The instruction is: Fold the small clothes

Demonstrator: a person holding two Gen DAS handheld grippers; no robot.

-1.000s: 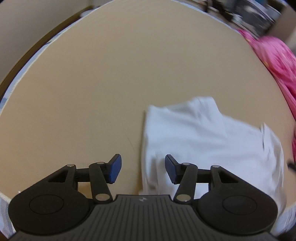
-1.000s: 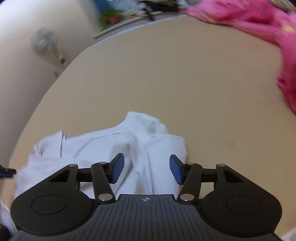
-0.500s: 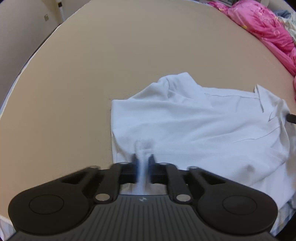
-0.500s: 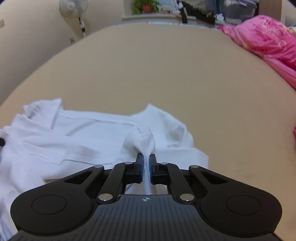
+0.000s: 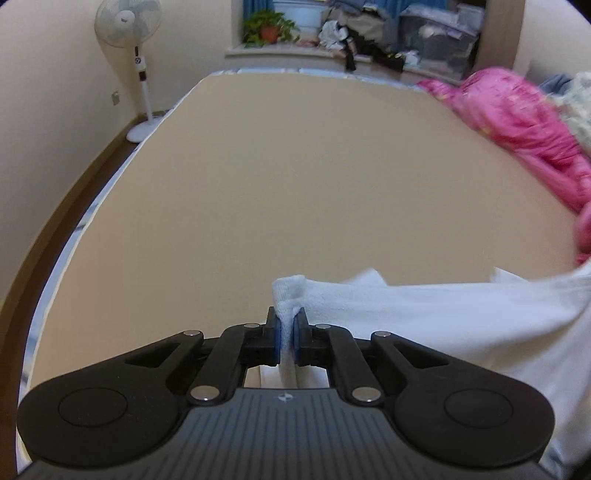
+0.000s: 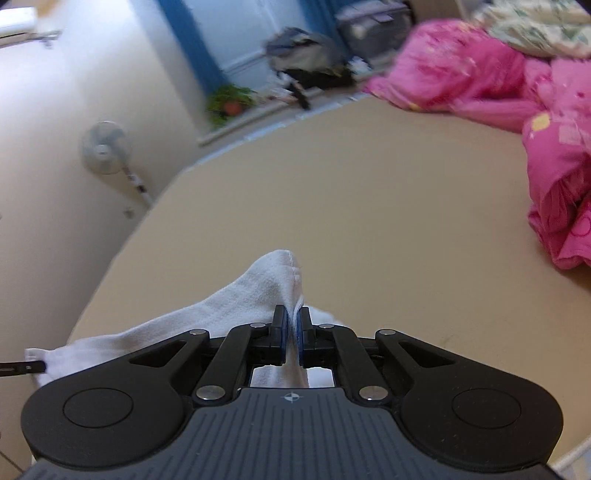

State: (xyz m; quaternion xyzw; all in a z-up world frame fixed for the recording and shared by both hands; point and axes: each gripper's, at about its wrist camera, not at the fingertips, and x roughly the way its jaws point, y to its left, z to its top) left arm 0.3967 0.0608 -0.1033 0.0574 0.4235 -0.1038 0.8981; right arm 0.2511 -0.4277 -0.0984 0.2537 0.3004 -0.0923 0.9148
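Observation:
A small white shirt (image 5: 424,317) is lifted off the tan bed surface (image 5: 295,177). My left gripper (image 5: 287,332) is shut on a bunched corner of it, and the cloth stretches away to the right. In the right wrist view my right gripper (image 6: 291,332) is shut on another corner of the white shirt (image 6: 236,299), and the cloth stretches away to the left. The lower part of the shirt is hidden below both grippers.
A pink quilt (image 5: 524,125) (image 6: 517,110) is heaped along the bed's right side. A standing fan (image 5: 129,33) is by the left wall. A windowsill with a potted plant (image 5: 267,31) and clutter lies beyond the far edge.
Both grippers went from open above the flat shirt to shut on its corners, then lifted and tilted up, so the cloth now hangs stretched between them.

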